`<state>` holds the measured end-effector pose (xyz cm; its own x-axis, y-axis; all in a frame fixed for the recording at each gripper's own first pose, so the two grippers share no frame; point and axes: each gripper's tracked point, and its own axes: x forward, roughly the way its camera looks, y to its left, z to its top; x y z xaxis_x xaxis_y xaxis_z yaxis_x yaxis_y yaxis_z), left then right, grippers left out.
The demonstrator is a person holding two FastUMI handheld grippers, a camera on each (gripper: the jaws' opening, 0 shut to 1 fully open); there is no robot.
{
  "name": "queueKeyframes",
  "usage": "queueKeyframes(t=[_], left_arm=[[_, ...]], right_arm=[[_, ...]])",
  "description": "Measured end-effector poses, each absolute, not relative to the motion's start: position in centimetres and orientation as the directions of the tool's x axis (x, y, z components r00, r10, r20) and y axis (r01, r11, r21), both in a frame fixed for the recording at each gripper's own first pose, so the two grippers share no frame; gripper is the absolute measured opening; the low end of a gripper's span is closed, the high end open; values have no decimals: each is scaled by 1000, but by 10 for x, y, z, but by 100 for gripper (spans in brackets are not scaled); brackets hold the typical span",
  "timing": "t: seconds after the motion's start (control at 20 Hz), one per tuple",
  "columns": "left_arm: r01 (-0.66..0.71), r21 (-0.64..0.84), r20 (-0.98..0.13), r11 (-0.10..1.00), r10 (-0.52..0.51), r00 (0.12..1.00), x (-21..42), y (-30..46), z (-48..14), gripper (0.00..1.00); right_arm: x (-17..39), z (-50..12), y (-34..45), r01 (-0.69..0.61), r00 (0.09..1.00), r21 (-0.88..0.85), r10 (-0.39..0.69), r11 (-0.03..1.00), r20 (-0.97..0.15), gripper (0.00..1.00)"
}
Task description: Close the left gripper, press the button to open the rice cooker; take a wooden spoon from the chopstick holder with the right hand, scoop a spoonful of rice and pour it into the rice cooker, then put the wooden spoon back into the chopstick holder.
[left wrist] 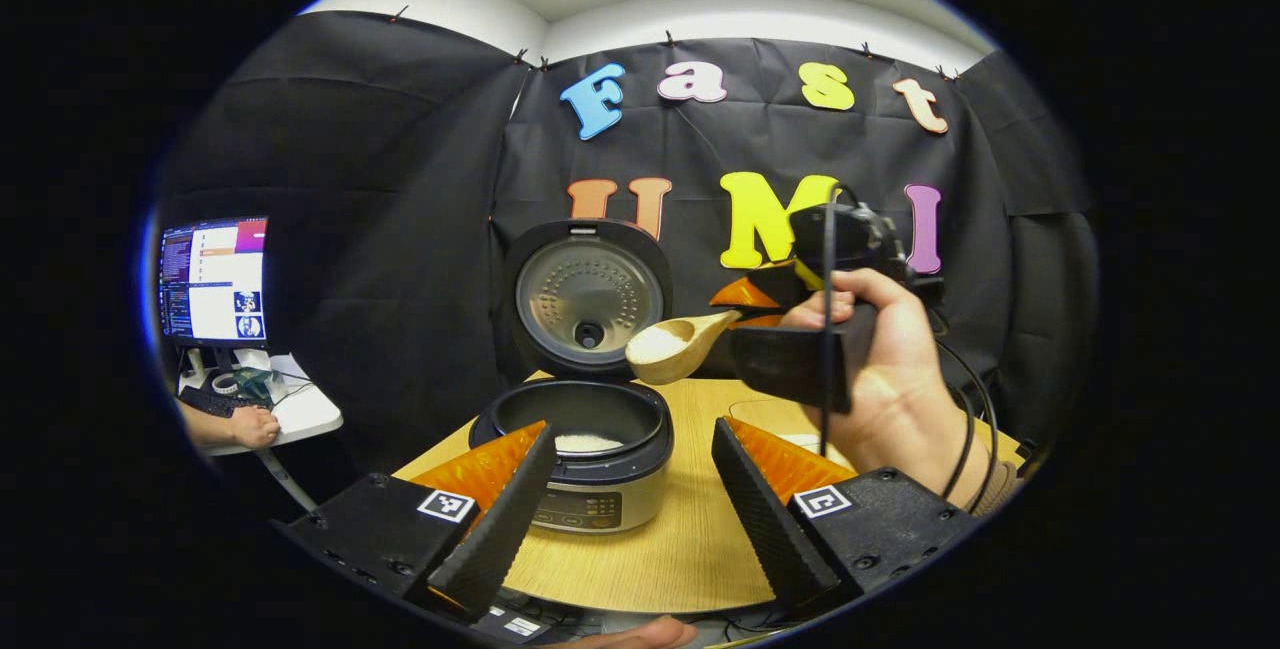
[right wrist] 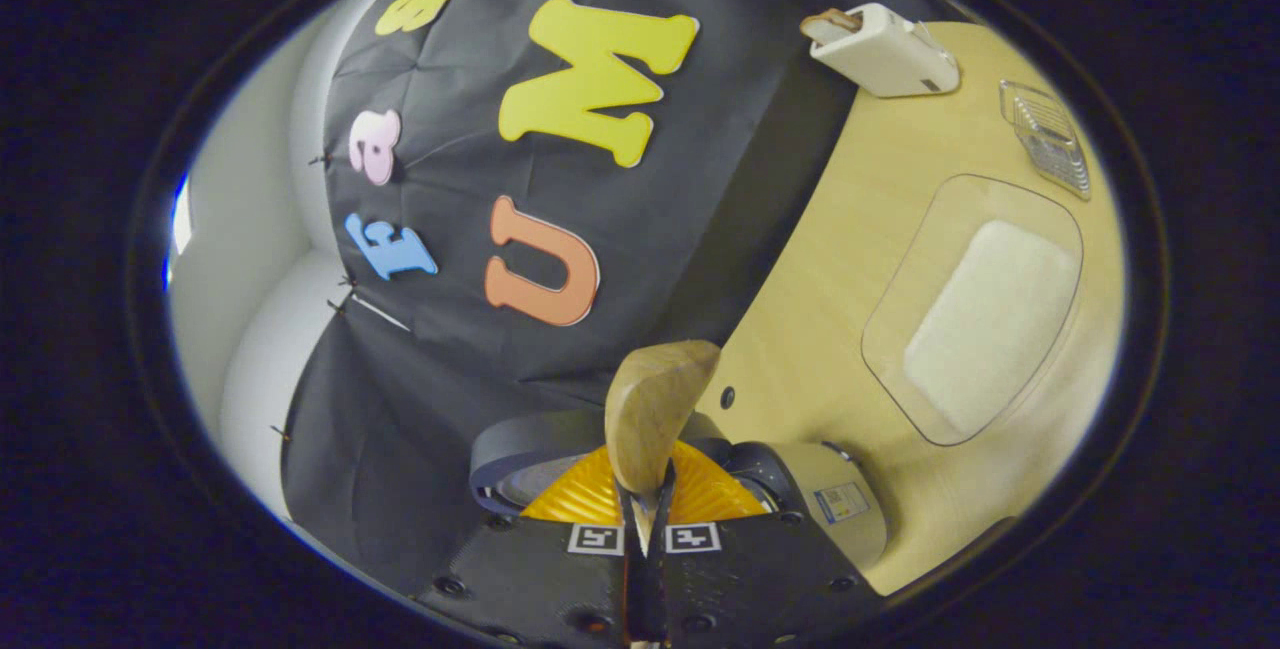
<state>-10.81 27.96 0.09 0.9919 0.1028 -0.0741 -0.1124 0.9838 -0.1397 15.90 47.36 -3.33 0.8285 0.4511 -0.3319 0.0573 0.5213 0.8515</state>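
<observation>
The rice cooker [left wrist: 590,489] stands open on the wooden table [left wrist: 700,539], its lid [left wrist: 588,297] tipped up at the back and some white rice in the pot [left wrist: 588,443]. My left gripper [left wrist: 630,514] is open, a finger on either side of the cooker's front. A hand [left wrist: 895,379] holds my right gripper [left wrist: 745,309], shut on the handle of a wooden spoon [left wrist: 672,349]. The spoon bowl carries rice and hangs above the cooker's right rim. In the right gripper view the spoon [right wrist: 655,409] sticks out from my right gripper [right wrist: 645,519], with the cooker [right wrist: 830,494] just beyond.
A clear container of rice [right wrist: 985,319] lies on the table [right wrist: 840,259] to the cooker's right. Farther off stand a white holder [right wrist: 885,54] and a small clear tray [right wrist: 1045,134]. A monitor [left wrist: 213,279] and a person's hand [left wrist: 250,426] are at the left.
</observation>
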Motion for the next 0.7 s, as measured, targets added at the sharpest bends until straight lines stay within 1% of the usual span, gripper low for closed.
queueKeyframes(t=[0.2,0.35,0.4,0.45,0.55,0.7], left_arm=[[-155,-156,-106,976,140,985,-109,294,-8,100],[-164,-121,-112,979,151,982,-107,293,-8,100],[-176,-104,-114,979,164,980,-108,296,-9,97],[-183,-94,-118,979,172,978,-107,298,-10,96],[-184,-85,-127,979,172,977,-106,296,-14,97],[-195,-77,-134,978,184,974,-104,300,-17,97]], right_arm=[[168,-46,516,19,807,759,437,651,-396,0],[170,-49,537,-36,800,667,422,744,-427,0],[172,-51,539,-47,801,637,411,769,-436,0],[173,-53,540,-55,800,605,397,794,-449,0],[171,-54,543,-68,799,548,375,833,-470,0],[167,-52,551,-107,790,481,368,870,-490,0]])
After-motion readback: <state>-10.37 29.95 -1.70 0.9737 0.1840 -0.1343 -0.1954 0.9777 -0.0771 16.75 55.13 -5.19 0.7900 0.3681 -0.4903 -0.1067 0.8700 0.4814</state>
